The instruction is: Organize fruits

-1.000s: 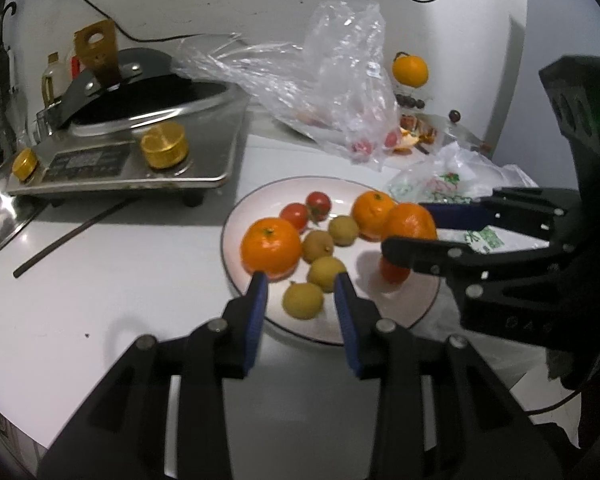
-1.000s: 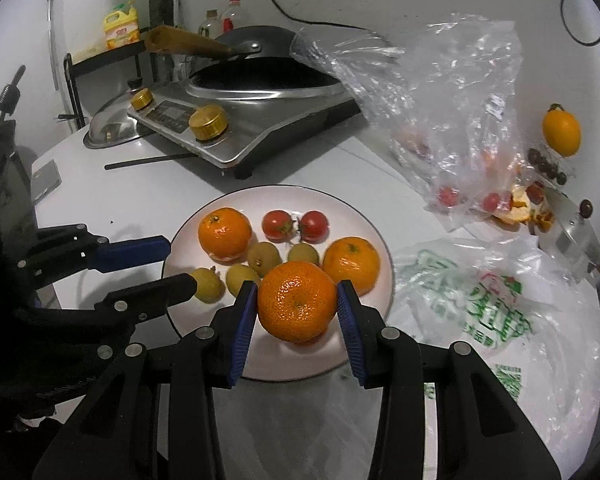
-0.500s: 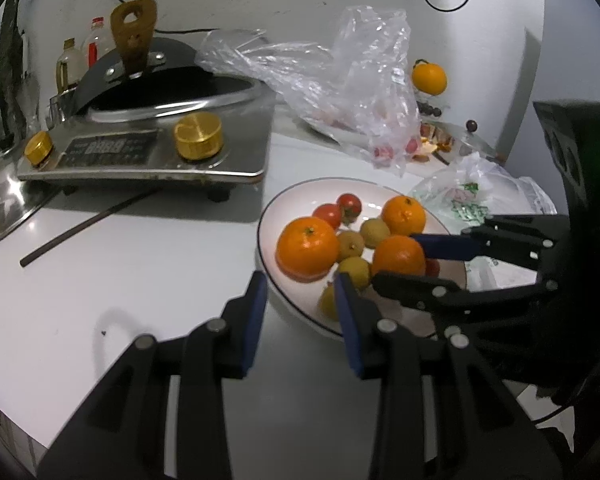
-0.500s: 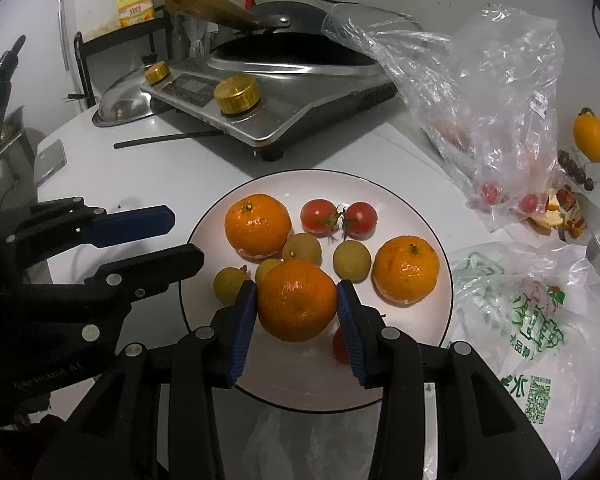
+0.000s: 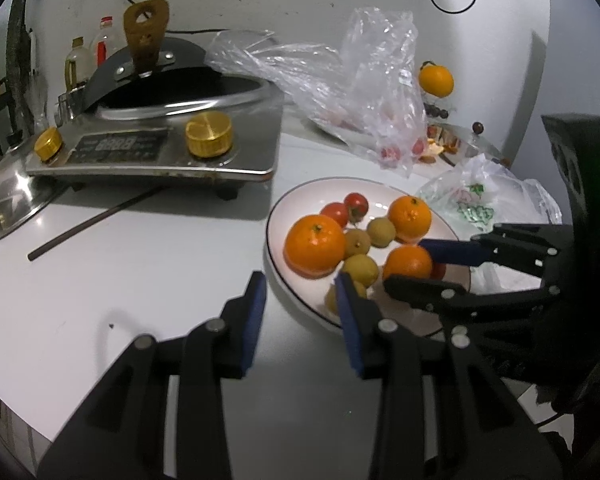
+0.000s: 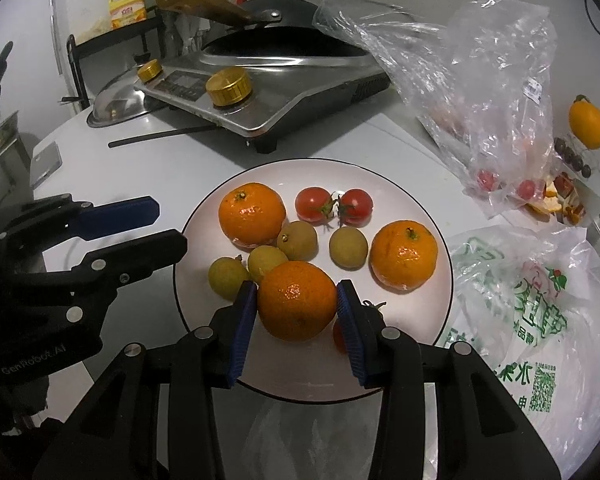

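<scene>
Dimpled round tangerine [image 6: 297,300] between right gripper [image 6: 297,312] pads (ribbed blue)

- Both views: dim indoor light with a cool grey cast; black vignette at the rounded corners.
- Fisheye distortion bends the table [image 5: 140,264] edge and wall lines strongly toward the borders.
- Left wrist view: soft shadow beneath the cooker [image 5: 156,148]; bright glare on the steel lid [image 5: 8,196].
- Right wrist view: specular glints on the clear plastic bag [image 6: 480,80] and the held orange [image 6: 296,300].
- Slight overall softness and grain; near finger linkages appear darkest.
</scene>
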The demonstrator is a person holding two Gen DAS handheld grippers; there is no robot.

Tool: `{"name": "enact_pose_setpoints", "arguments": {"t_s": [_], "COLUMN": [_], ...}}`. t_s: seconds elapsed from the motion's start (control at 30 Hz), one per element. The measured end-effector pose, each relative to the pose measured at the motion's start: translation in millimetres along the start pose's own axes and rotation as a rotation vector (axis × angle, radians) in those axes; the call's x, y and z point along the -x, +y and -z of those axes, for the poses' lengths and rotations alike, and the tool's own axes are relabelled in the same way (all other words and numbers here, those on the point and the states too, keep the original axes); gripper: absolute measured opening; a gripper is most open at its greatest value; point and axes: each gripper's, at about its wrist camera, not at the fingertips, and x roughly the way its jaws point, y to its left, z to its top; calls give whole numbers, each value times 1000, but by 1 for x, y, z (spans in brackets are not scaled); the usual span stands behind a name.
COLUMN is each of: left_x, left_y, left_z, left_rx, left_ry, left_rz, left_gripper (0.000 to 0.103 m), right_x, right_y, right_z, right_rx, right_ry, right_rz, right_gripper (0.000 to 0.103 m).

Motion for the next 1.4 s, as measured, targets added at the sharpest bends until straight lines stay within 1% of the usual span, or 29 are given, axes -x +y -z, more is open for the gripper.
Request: {"name": "enact_pose_setpoints", "arguments": {"t_s": [0.13, 0.17, 0.2, 0.23, 0.57, 0.97, 1.23, 1.3, 1.33, 1.4], "left_x": [2, 3, 5, 7, 16, 34, 52, 58, 62, 68], "left_y": [-2, -2, -2, -2, -9, -34, -54, -59, -61, -66], "left_z": [0, 0, 0, 1, 2, 3, 7, 8, 8, 8], "left_rx": [1, 0, 3, 8, 0, -35, -58, -57, -54, -53], "left_ry": [-5, -9, -16, -22, -33, -59, -85, -95, -104, -116], "left_rz": [-11, -15, -17, -17, -34, -18, -14, -6, 3, 10], "left_gripper": [44, 51, 55, 57, 57, 57, 58, 72, 82, 84], "right_x": [5, 6, 8, 9, 23, 51, 78, 87, 90, 99], "right_y": [-4, -5, -6, -6, -8, -15, -21, -22, -23, -25], "right_z": [1, 2, 2, 2, 8, 23, 35, 39, 41, 44], "right_rx": [-19, -22, -25, -27, -33, -54, -75, -80, -82, -88], "right_ry": [-12, -14, -16, -17, -41, -78, -123, -136, -141, -156], "right_rz": [3, 4, 4, 2, 5, 31, 54, 61, 62, 70], "right_gripper": [48, 48, 48, 49, 49, 49, 49, 49, 49, 49]}}
